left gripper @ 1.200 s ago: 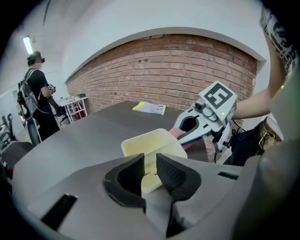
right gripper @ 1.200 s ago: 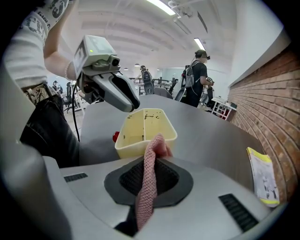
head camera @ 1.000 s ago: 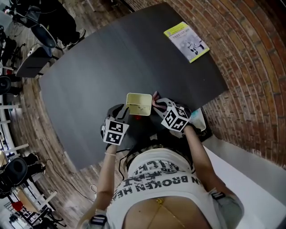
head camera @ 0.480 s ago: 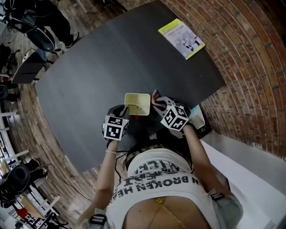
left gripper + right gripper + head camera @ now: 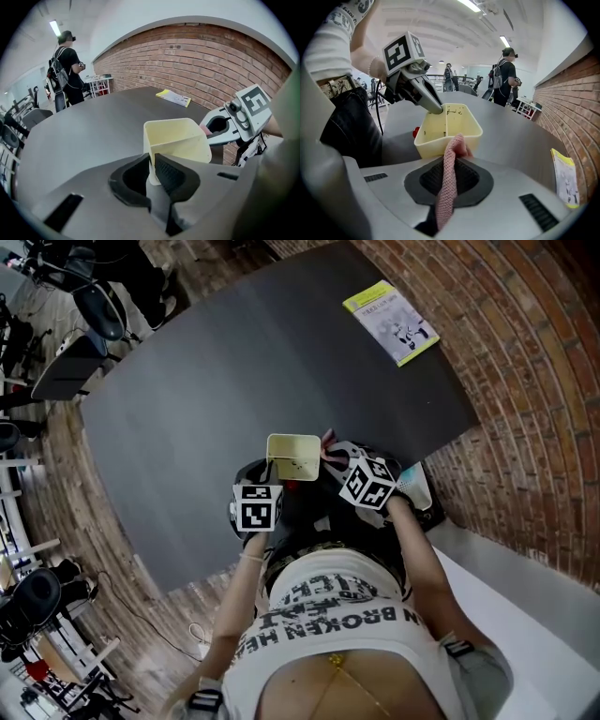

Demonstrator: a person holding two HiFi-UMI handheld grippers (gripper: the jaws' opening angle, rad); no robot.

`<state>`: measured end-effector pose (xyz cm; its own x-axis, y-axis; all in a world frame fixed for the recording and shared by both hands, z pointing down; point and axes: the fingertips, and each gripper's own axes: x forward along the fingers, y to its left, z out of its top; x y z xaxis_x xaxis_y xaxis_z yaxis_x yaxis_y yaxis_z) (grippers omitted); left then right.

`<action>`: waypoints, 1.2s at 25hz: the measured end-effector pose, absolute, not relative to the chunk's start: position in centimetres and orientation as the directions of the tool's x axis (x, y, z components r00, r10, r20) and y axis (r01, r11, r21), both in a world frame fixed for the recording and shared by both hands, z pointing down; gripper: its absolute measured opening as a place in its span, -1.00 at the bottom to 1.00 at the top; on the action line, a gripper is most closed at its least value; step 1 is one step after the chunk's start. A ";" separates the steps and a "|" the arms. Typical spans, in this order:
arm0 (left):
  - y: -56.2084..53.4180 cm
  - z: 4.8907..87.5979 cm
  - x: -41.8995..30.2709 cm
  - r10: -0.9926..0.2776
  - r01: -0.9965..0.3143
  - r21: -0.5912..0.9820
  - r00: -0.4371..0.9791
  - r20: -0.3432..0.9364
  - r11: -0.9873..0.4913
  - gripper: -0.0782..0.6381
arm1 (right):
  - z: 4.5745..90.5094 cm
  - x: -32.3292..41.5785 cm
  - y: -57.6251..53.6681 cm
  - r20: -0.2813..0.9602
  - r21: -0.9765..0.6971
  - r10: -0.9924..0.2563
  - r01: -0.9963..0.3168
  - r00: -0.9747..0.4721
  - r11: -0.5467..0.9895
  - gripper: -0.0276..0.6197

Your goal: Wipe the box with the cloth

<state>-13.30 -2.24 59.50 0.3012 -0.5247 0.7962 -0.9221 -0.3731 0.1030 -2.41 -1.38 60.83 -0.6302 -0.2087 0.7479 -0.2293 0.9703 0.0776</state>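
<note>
The box [image 5: 292, 456] is a pale yellow open tub with a middle divider, near the dark table's front edge. My left gripper [image 5: 152, 161] is shut on the box's near wall [image 5: 174, 140] and holds it. In the right gripper view the box [image 5: 447, 129] has dark specks inside. My right gripper [image 5: 450, 154] is shut on a pink knitted cloth [image 5: 447, 183], whose tip touches the box's near rim. In the head view the right gripper [image 5: 336, 457] sits at the box's right side, and the left gripper [image 5: 266, 476] at its lower left.
A yellow-edged booklet [image 5: 391, 325] lies at the table's [image 5: 216, 381] far right corner. Brick floor surrounds the table. Office chairs [image 5: 94, 306] stand at the far left. A person with a backpack [image 5: 504, 75] stands beyond the table. A small red thing [image 5: 415, 132] lies by the box.
The left gripper has shifted right, closer under the box. The box and the right gripper with the cloth have stayed almost in place.
</note>
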 end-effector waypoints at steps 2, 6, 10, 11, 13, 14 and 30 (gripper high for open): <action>-2.2 59.6 -13.6 -0.529 -0.930 0.093 0.283 0.800 -0.357 -0.66 | 60.9 -2.7 -0.6 0.750 0.072 -0.197 -0.219 -0.632 0.973 -0.86; -2.2 59.5 -13.7 -0.537 -0.930 0.093 0.284 0.795 -0.354 -0.67 | 60.9 -3.1 0.6 0.748 0.065 -0.195 -0.223 -0.634 0.973 -0.86; -2.3 59.5 -13.7 -0.535 -0.930 0.101 0.289 0.794 -0.353 -0.67 | 61.0 -3.2 1.8 0.754 0.066 -0.185 -0.207 -0.630 0.976 -0.86; -2.3 59.5 -13.6 -0.536 -0.929 0.097 0.288 0.794 -0.357 -0.67 | 61.0 -3.3 2.2 0.756 0.067 -0.181 -0.201 -0.629 0.977 -0.86; -2.3 59.6 -13.6 -0.536 -0.926 0.089 0.289 0.794 -0.367 -0.67 | 61.0 -3.4 2.8 0.758 0.059 -0.172 -0.196 -0.630 0.979 -0.86; -2.3 59.7 -13.5 -0.535 -0.925 0.091 0.292 0.793 -0.370 -0.67 | 60.9 -3.4 3.1 0.757 0.050 -0.166 -0.197 -0.632 0.979 -0.86; -0.9 59.9 -13.1 -0.536 -0.935 0.150 0.311 0.785 -0.322 -0.63 | 61.7 -3.3 2.4 0.756 0.033 -0.263 -0.366 -0.599 0.930 -0.86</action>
<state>-13.12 -0.85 59.90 0.3106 -0.5358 0.7851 -0.9348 -0.3220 0.1501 -3.25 2.37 61.69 -0.5991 -0.2629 0.7563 -0.3663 0.9299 0.0331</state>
